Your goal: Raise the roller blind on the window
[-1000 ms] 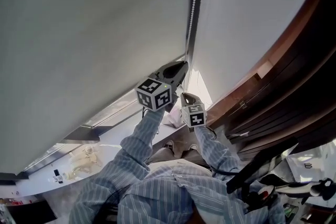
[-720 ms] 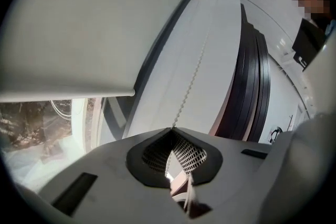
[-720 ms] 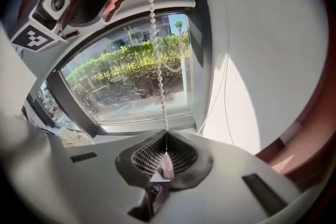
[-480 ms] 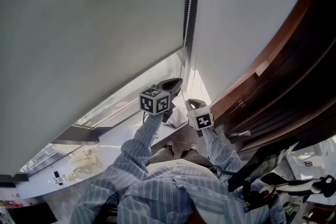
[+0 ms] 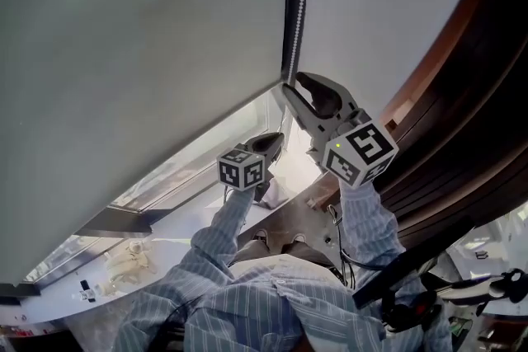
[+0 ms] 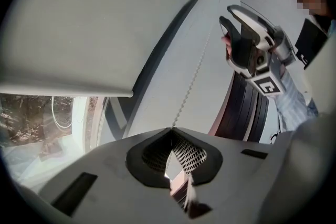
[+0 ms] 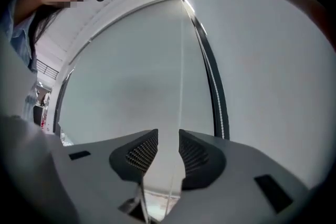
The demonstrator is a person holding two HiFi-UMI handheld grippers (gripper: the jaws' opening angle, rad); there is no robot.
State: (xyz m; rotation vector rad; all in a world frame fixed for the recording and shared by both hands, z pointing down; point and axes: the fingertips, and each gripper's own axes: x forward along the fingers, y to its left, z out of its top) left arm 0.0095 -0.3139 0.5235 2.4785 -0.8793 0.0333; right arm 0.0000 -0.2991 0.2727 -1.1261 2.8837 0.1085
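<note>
Left claw (image 6: 170,131) is pinching tight on the bead chain (image 6: 191,81), while the right claw (image 5: 301,86), held higher, is opening with a thin strand (image 7: 181,60) passing untouched between its jaws. The roller blind (image 5: 140,37) is covering most of the window, its bottom bar (image 6: 68,89) hanging above a strip of bright glass (image 5: 206,161). The chain is hanging in the dark gap between that blind and the neighbouring panel (image 5: 371,4).
</note>
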